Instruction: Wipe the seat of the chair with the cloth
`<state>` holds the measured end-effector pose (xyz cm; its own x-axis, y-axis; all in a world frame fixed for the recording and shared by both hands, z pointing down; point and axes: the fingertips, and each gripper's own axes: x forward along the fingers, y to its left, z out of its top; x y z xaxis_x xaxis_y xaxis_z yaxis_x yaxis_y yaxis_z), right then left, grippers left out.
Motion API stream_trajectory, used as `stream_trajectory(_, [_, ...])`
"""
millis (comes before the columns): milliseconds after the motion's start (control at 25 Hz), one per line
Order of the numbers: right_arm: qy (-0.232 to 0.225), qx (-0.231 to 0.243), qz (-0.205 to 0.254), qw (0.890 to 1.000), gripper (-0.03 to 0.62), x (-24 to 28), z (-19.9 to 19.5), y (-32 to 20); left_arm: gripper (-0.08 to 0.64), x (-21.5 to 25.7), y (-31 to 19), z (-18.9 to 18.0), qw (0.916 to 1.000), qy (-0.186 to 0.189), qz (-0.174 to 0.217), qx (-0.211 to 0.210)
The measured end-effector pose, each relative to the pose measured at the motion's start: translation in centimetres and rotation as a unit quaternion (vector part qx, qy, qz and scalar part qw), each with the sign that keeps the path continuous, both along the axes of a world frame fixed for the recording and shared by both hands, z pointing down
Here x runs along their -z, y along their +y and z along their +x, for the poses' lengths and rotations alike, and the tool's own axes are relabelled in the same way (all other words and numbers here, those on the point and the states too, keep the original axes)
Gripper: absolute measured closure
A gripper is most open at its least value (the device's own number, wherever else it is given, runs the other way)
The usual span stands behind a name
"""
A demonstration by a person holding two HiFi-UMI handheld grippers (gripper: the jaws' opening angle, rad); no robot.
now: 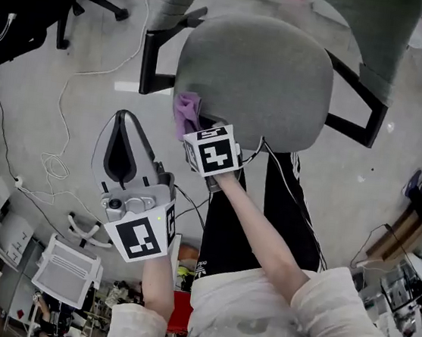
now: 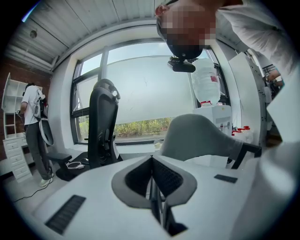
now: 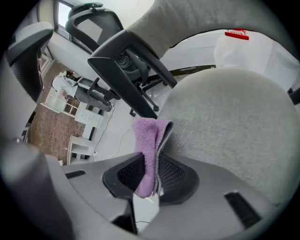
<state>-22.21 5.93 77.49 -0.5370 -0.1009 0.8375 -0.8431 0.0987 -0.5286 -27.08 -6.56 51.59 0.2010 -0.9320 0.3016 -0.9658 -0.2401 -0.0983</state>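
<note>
Gripping purple cloth (image 3: 149,140) hard in right gripper (image 3: 149,174), folded end left proud of jaws to meet fabric. Holding it at seat's (image 1: 260,78) near-left rim. Parking left gripper (image 2: 152,174) pinched together, empty, off seat's left side, clear of wiping path.

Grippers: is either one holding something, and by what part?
The right gripper pinches the purple cloth by one end; the left gripper holds nothing.

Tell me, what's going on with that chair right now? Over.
Right gripper shut on purple cloth, at the gray seat's near corner. Left gripper shut, empty, off to the side. Nothing lying on the seat.
</note>
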Motion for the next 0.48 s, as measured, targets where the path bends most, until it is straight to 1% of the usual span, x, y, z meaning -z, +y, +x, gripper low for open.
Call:
stream_trajectory(160, [0.003, 0.018, -0.009, 1.000, 0.506, -1.2, -1.8, 0.3, 0.546, -0.8, 0.7, -1.8, 0.9998, 0.002, -0.008, 0.020])
stream_trajectory(240, [0.003, 0.020, -0.009, 1.000, 0.506, -1.5, -2.4, 0.5, 0.546, -1.1, 1.1, -2.2, 0.9996, 0.004, -0.012, 0.025])
stream_trajectory(400, [0.010, 0.030, -0.010, 0.999, 0.506, -2.0, -2.7, 0.9, 0.546, -1.6, 1.1, -1.6, 0.9995, 0.009, -0.017, 0.024])
stream_trajectory(480, [0.015, 0.026, -0.012, 0.999, 0.506, -2.1, -2.4, 0.9, 0.546, -1.8, 0.8, -1.2, 0.9995, 0.012, -0.017, 0.023])
